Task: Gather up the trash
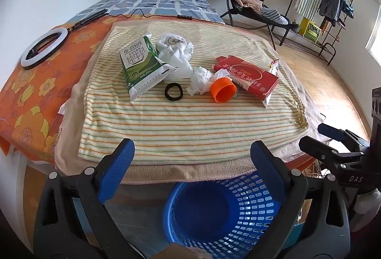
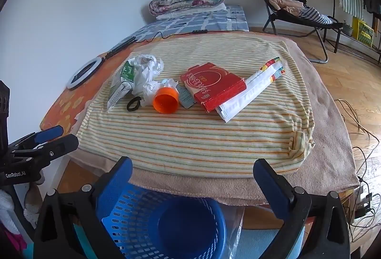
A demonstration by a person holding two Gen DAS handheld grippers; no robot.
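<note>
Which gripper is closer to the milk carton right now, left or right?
Left, as a judgement. The left gripper hangs open just right of the milk carton. The right gripper sits farther right, open too.

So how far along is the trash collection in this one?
Done: nothing visible; the blue basket looks empty. In hand: nothing; the left gripper and right gripper are both open, short of the pile. Left: milk carton, plastic bag, tissue, orange cap, red box, hair tie and wrapper, all on the striped towel.
</note>
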